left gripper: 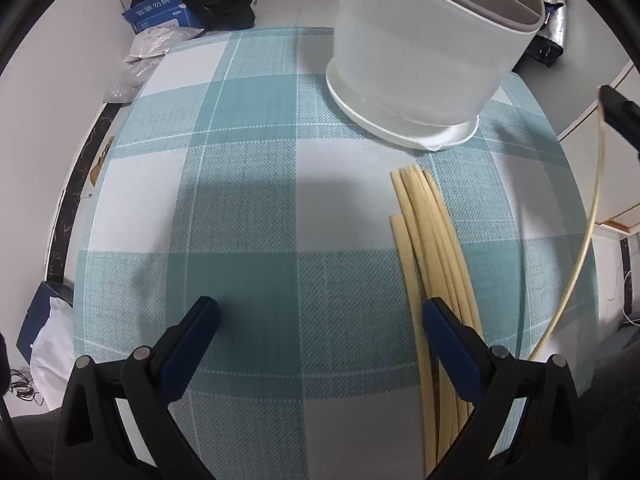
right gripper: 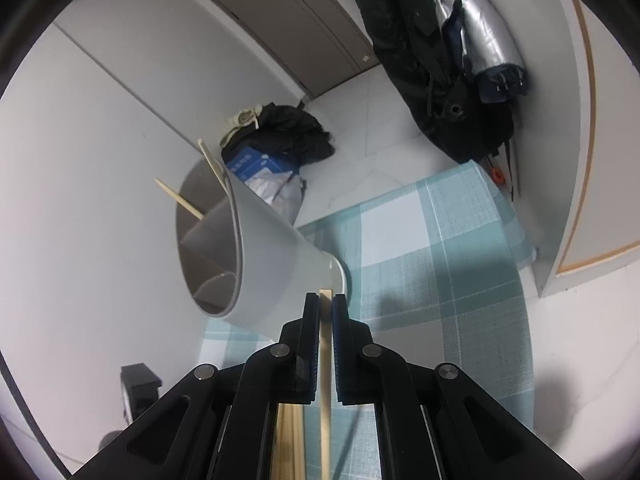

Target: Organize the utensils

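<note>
A white utensil holder [left gripper: 424, 36] with a grey divided inside stands on the checked teal tablecloth [left gripper: 248, 184]. Several pale wooden chopsticks [left gripper: 432, 240] lie in a bundle in front of it. My left gripper [left gripper: 320, 316] is open and empty just above the cloth, its right finger beside the bundle. My right gripper [right gripper: 326, 300] is shut on a single chopstick [right gripper: 325, 360], held up in the air to the right of the holder [right gripper: 260, 264]. That chopstick also shows in the left wrist view [left gripper: 588, 232]. Two chopsticks [right gripper: 208, 168] stand in the holder.
A black bag and blue box [left gripper: 188, 4] lie on the floor behind the table. Dark jackets and a silver umbrella [right gripper: 476, 52] hang at the far right. A cabinet [right gripper: 600, 184] stands close to the table's right edge.
</note>
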Demonstrator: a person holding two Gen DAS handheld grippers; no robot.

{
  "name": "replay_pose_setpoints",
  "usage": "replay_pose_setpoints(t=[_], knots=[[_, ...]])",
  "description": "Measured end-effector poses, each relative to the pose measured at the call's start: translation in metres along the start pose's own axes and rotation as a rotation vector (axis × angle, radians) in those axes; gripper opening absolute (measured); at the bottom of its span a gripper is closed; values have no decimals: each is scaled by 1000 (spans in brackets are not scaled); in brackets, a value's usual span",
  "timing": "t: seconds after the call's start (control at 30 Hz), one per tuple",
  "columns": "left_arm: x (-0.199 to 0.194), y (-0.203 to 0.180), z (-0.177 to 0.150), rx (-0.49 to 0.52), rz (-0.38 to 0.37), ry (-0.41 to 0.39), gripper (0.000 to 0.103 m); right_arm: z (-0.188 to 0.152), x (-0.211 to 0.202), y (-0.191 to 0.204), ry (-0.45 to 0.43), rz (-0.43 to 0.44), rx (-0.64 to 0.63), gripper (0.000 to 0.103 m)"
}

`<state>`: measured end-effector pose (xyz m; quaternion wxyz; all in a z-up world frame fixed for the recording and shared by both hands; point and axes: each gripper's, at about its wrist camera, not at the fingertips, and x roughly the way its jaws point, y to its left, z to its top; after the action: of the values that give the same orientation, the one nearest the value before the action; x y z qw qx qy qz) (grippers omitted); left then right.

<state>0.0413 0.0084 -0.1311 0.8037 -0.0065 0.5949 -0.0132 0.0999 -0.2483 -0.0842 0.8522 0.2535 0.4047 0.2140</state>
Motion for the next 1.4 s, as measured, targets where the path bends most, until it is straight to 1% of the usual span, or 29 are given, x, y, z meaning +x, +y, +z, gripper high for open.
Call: replay_pose_setpoints(t=[0.07,0.17,0.23,0.27,0.3,0.33,0.4,0.43,0.47,0.5,0.53,0.57,0.6,0.67,0.73,0.83,1.0,1.07,1.13,1.2,1.27,1.3,1.33,1.4], knots=[[2,-2,1,6,23,3,99,-4,-3,6,-13,-5,-9,5],[4,-3,5,0,31,-3,99,-5,-8,7,-15,-2,-10,5],[4,-4,9,-18,31,-9,94,-5,-7,5,-16,0,-13,5],[3,-7,10,-22,33,-19,87,-6,-6,4,-16,-2,-16,5],[1,-7,12,-20,35,-33,76,-7,-7,4,-16,-4,-19,5],[2,-9,16,-19,33,-38,69,-7,-8,4,-16,-4,-20,5],[-1,-15,16,-11,31,-41,48,-9,-11,4,-20,-1,-19,5],[-1,-18,16,-8,28,-39,43,-10,-12,5,-20,0,-20,5],[-2,-22,15,-1,30,-35,33,-10,-12,5,-19,0,-23,5],[-3,-27,14,11,27,-30,21,-11,-13,6,-22,-2,-27,5],[-2,-31,15,22,26,-27,16,-11,-15,7,-27,-5,-32,5],[-1,-35,16,33,35,-27,8,-10,-15,7,-30,-7,-34,5],[0,-38,16,45,46,-27,4,-10,-16,7,-33,-9,-36,5],[1,-41,17,49,57,-32,3,-10,-18,9,-37,-9,-39,5],[1,-38,20,29,46,-42,2,-10,-18,12,-20,-5,-48,5],[-7,-30,25,7,26,-73,2,-15,-22,22,-37,-13,-92,5],[-42,-21,21,-18,-36,-187,2,-23,-32,40,-82,-8,-162,5],[-64,-16,16,-39,-90,-260,2,-27,-35,47,-99,-9,-177,5],[-86,-15,9,-40,-120,-330,2,-31,-39,53,-117,4,-189,5],[-103,-18,3,-33,-155,-374,2,-34,-42,61,-136,-9,-216,5],[-120,-17,-4,-23,-155,-410,2,-39,-47,68,-160,-9,-236,5],[-124,-22,1,-15,-165,-421,2,-42,-49,72,-170,-12,-250,5],[-128,-23,-1,-6,-169,-435,2,-46,-50,77,-177,-15,-268,5],[-132,-27,0,5,-152,-453,2,-51,-51,85,-192,-26,-298,5]])
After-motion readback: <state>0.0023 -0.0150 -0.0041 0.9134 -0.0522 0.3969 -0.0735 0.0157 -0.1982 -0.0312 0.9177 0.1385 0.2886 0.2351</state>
